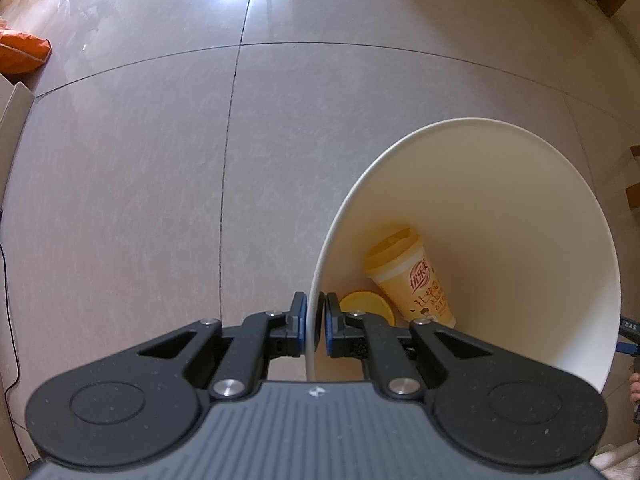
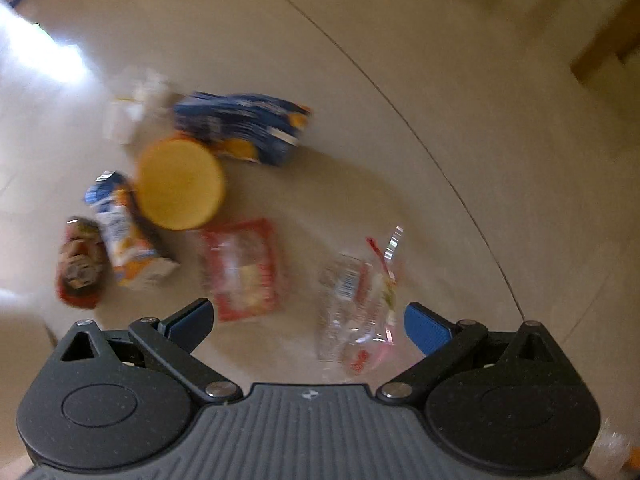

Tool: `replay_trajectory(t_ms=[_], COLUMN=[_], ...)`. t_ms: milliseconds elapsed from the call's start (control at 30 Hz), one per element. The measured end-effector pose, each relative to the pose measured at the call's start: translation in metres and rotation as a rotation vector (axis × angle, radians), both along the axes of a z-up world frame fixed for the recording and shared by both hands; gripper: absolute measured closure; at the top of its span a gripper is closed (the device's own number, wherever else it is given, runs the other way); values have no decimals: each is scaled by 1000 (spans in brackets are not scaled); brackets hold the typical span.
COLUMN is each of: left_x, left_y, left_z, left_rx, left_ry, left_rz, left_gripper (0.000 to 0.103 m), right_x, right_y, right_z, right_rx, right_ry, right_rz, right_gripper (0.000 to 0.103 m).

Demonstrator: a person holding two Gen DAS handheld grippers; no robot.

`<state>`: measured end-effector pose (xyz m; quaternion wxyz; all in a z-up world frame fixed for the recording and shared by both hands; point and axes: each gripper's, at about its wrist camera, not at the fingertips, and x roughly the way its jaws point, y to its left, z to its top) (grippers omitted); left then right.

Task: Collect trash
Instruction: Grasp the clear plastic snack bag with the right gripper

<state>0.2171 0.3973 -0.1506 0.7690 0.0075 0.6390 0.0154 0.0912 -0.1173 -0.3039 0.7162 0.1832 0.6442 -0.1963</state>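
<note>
Meanwhile the left claw (image 1: 314, 322) pinches the white bin's rim (image 1: 320, 264), while the right claw (image 2: 308, 320) hangs spread above a clear wrapper (image 2: 356, 304) on the floor (image 2: 400, 160).

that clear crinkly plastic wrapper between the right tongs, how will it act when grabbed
The clear crumpled plastic wrapper with red print looks thin and empty, so probably very light and floppy. It would likely collapse and crinkle flat between the open right tongs. On the glossy beige tile floor it may slide if pushed.
</note>
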Motion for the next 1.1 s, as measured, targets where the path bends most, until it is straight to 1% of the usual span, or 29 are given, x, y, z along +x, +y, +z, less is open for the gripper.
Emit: replay_trajectory(t_ms=[200, 300, 433, 500, 667, 733, 800, 900, 1000, 1100], left_x=[1, 1, 2, 2, 1, 1, 1, 1, 2, 1], left_y=[3, 4, 5, 6, 7, 8, 9, 10, 11, 10], left_z=[3, 3, 3, 3, 4, 4, 4, 5, 5, 4], left_rx=[-17, -15, -18, -20, -26, -27, -34, -38, -37, -35], left_ry=[-1, 1, 2, 1, 0, 0, -2, -2, -1, 0], left_rz=[6, 4, 8, 8, 16, 14, 21, 23, 23, 19], left_gripper=[96, 96, 96, 96, 96, 96, 96, 96, 96, 96], right_x=[-1, -3, -3, -3, 0, 3, 5, 6, 7, 11], right_y=[-10, -13, -15, -16, -19, -21, -23, -22, -21, -20], right_z=[-30, -43, -59, -65, -74, -75, -77, -78, -77, -72], right_rx=[14, 26, 25, 14, 4, 9, 12, -16, -26, -46], right_ry=[54, 61, 80, 89, 85, 84, 91, 116, 128, 152], right_rz=[-39, -61, -80, -74, -64, -67, -64, -46, -47, -59], right_gripper=[1, 2, 7, 13, 17, 23, 37, 51, 57, 61])
